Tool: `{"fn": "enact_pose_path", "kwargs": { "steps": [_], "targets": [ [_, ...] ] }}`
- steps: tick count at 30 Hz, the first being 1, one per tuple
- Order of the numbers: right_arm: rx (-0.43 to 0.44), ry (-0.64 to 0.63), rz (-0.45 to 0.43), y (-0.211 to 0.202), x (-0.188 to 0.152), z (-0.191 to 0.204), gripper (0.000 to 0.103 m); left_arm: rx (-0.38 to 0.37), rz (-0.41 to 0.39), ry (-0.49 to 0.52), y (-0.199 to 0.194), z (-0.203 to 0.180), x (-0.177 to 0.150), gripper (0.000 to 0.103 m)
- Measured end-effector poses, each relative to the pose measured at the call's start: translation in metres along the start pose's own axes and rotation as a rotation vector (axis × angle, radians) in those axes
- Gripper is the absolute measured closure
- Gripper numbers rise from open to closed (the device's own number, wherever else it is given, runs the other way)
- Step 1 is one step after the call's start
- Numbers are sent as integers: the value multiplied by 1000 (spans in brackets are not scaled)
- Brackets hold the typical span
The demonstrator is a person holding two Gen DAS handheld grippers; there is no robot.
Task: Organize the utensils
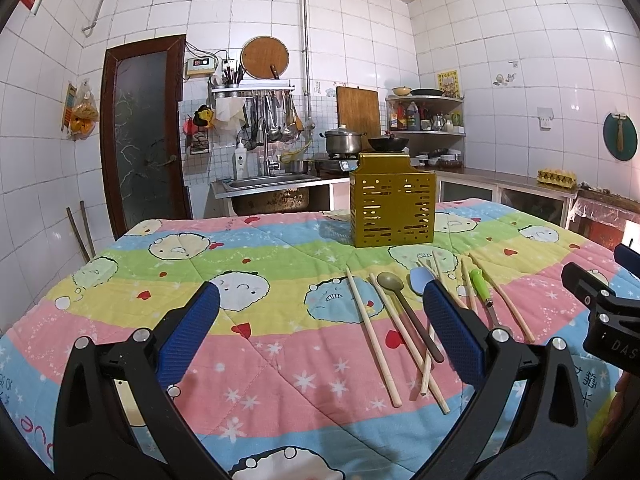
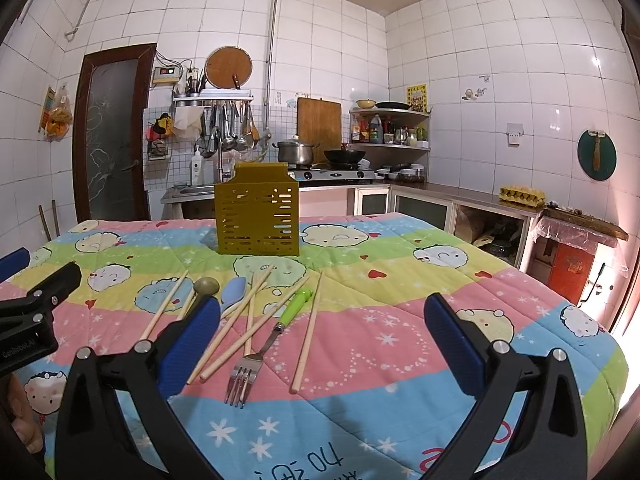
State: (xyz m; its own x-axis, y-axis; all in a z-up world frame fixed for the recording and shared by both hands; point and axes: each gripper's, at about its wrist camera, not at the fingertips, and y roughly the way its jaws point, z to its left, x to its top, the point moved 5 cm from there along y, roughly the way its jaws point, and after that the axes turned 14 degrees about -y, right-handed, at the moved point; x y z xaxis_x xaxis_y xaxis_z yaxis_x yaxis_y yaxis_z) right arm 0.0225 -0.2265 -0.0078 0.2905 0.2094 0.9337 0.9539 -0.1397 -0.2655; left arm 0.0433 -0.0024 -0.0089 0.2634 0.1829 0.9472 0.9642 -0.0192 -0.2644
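A gold perforated utensil holder (image 1: 392, 210) (image 2: 258, 220) stands upright on the quilt-covered table. In front of it lie several wooden chopsticks (image 1: 372, 332) (image 2: 306, 334), an olive spoon with a dark handle (image 1: 390, 282) (image 2: 207, 286), a light blue spoon (image 1: 420, 280) (image 2: 233, 292) and a fork with a green handle (image 2: 296, 304) (image 1: 480, 284). My left gripper (image 1: 320, 304) is open and empty, left of the utensils. My right gripper (image 2: 320, 316) is open and empty above the fork and chopsticks. Each gripper shows at the edge of the other's view.
The colourful cartoon quilt (image 1: 240, 320) (image 2: 400, 340) covers the whole table. Behind it are a sink (image 1: 272, 184), a stove with a pot (image 2: 296, 152) and wok, a counter with an egg carton (image 2: 522, 194), and a dark door (image 1: 144, 136).
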Motion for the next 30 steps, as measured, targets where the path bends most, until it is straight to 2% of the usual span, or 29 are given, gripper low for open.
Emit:
{"fn": "enact_pose_path", "kwargs": {
  "steps": [7,14,20,23,30],
  "targets": [
    [11,-9,18,3,1,2,4,17,-8,-1,-2,1,1,5],
    [17,2,55,9,0,-1,4,12,41,-1,6,1,3,5],
    [-29,-17,65,20,22,-12,4,14,33,9,14,-4,30,5],
    [-11,-14,69,32,34,-17,4,2,32,6,23,-6,50,5],
    [9,-24,165,84,42,-20,4,-10,38,22,54,-16,73,5]
  ]
}}
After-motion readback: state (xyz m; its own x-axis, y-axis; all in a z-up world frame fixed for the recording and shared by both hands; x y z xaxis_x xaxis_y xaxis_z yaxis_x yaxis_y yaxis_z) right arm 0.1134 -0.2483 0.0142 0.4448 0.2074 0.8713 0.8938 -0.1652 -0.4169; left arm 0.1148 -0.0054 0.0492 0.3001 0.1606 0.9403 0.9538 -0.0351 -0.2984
